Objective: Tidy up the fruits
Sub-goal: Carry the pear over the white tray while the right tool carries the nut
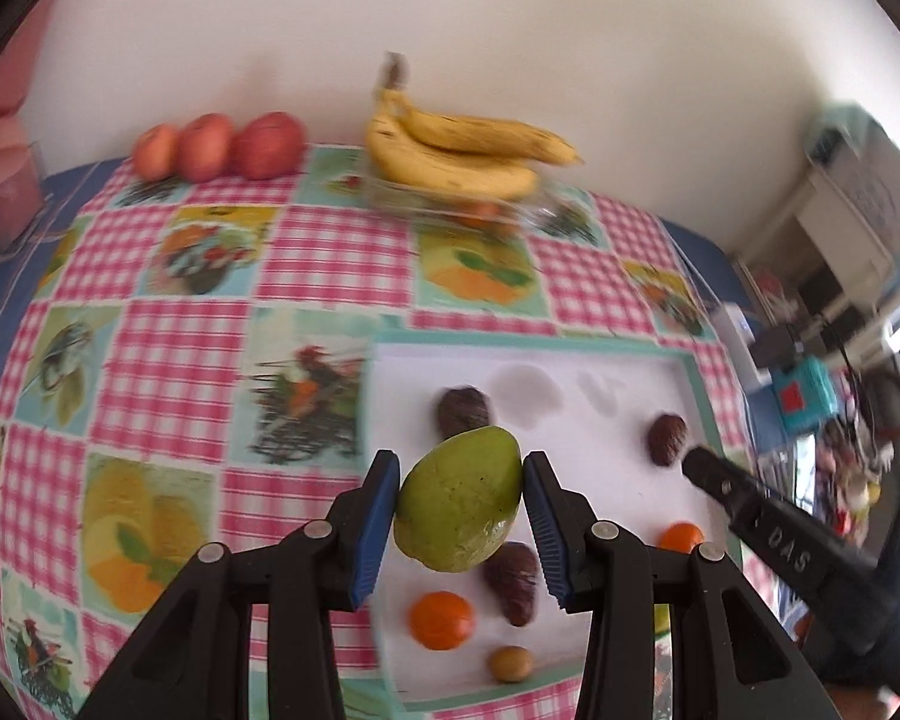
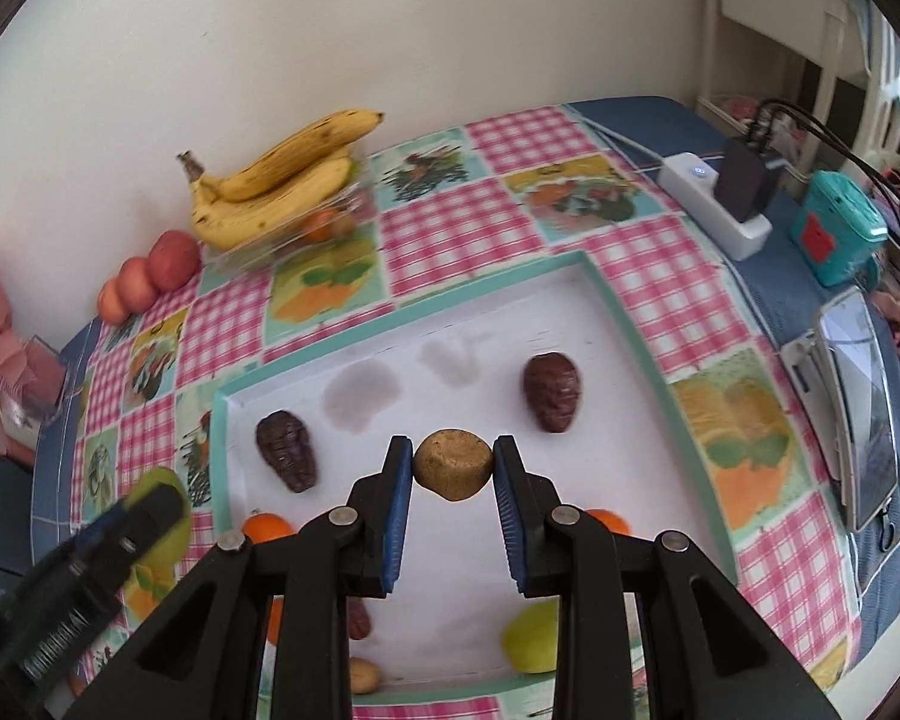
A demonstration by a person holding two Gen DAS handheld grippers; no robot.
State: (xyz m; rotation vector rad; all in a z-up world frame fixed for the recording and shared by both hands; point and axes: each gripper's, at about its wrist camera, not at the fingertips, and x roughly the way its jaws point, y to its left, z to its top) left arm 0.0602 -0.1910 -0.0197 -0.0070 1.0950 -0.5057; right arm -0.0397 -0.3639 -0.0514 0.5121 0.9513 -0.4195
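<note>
Fruit is gripped in both tools above a white tray point(image 1: 648, 354) with a teal rim, which lies on a checked tablecloth point(image 1: 168, 348) printed with pink squares and fruit pictures. A green fruit point(image 1: 459, 498), pear-like in shape, is clamped between the blue pads of the left gripper point(image 1: 462, 516) and is held off the tray, over its near left part. A small round brownish fruit point(image 2: 453, 464) is pinched between the pads of the right gripper point(image 2: 453, 516) and is held over the middle of the tray.

Several pieces are seen lying on the tray. Two dark, wrinkled brown fruits point(image 2: 286, 450) point(image 2: 551, 390) rest toward the far side, well apart, with two grey stains on the white surface between them. A third dark fruit point(image 1: 512, 582) lies nearer, just beside an orange point(image 1: 441, 621). A second orange point(image 1: 681, 537) sits by the right rim, and a small tan fruit point(image 1: 510, 663) lies near the front edge. A yellow-green fruit point(image 2: 531, 639) is partly hidden behind the right gripper's finger.

At the far edge of the table, against the wall, a bunch of bananas point(image 1: 462, 150) is laid across a clear dish point(image 1: 510, 210) in which orange fruit can be made out. Three red apples point(image 1: 216, 147) are lined up in a row to the left of it.
</note>
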